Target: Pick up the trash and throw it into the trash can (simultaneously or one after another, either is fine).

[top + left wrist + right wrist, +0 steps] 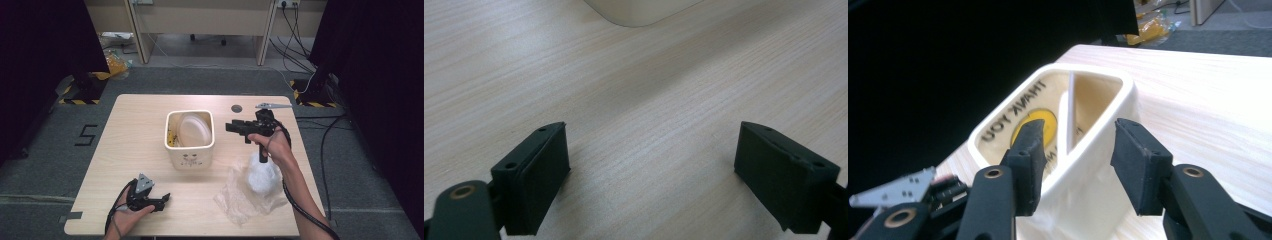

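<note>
White foam plate (194,130) on edge inside cream bin (189,156) mid-table, probably light, brittle, best pinched by upper rim; right gripper (231,127) beside bin, jaws apart, empty; left gripper (164,199) wide open, idle.

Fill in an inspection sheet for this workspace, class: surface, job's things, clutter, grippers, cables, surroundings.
Surface: light wooden table, with a round dark disc near its far edge.
Job's things: cream bin mid-table, holding a white plate on edge and a "THANK YOU" bag.
Clutter: crumpled clear plastic with a white wad, near right.
Grippers: left gripper open, resting near the front edge, nothing between its fingers. Right gripper open beside the bin's rim, gripping nothing.
Cables: one trails from each gripper; more on the floor, far right.
Surroundings: grey carpet, black curtains, desk legs beyond.
</note>
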Motion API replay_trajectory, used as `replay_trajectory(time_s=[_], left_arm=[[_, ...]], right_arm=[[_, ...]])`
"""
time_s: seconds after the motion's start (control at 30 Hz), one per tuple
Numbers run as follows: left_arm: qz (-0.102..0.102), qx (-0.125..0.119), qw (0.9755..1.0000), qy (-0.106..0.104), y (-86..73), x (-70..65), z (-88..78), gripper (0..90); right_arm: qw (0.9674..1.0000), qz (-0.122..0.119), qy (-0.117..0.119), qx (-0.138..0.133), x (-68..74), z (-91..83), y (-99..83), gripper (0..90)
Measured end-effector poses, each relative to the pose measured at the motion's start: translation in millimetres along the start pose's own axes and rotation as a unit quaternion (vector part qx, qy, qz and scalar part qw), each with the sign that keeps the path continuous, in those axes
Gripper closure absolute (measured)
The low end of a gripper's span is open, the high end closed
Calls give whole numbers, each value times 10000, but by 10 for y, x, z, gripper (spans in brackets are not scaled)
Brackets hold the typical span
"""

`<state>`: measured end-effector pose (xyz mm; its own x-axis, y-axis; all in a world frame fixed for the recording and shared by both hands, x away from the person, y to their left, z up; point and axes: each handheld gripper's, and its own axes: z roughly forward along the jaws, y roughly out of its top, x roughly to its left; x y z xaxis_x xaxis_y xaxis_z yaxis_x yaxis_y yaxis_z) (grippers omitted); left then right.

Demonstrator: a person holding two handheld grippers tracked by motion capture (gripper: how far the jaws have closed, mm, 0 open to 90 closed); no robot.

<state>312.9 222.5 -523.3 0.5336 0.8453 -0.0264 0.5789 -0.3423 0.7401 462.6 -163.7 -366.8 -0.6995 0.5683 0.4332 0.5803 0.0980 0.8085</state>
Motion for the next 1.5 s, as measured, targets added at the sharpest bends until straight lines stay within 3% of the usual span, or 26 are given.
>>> replay_trajectory(time_s=[0.27,0.57,0.73,0.93,1.13,1.2,1.5], left_arm=[[-4,-11,10000,12,-1,0,2,134],[-17,-13,10000,23,-1,-1,3,133],[-14,1,10000,34,1,-1,3,132],[-25,-10,10000,38,0,-3,4,132],[-20,-6,10000,38,0,-2,3,132],[-20,-5,10000,37,0,-2,3,132],[-27,-11,10000,35,0,-2,4,132]], right_arm=[[9996,-120,-248,55,-7,-297,-283,468],[9995,-61,-313,82,-41,-592,-623,449],[9994,46,-347,78,-66,-664,-851,440],[9981,107,-607,70,-68,-729,-1132,415],[9974,106,-709,-82,-31,-795,-1247,399],[9973,78,-727,19,-18,-814,-1289,394],[9941,144,-1073,-20,-25,-925,-1386,360]])
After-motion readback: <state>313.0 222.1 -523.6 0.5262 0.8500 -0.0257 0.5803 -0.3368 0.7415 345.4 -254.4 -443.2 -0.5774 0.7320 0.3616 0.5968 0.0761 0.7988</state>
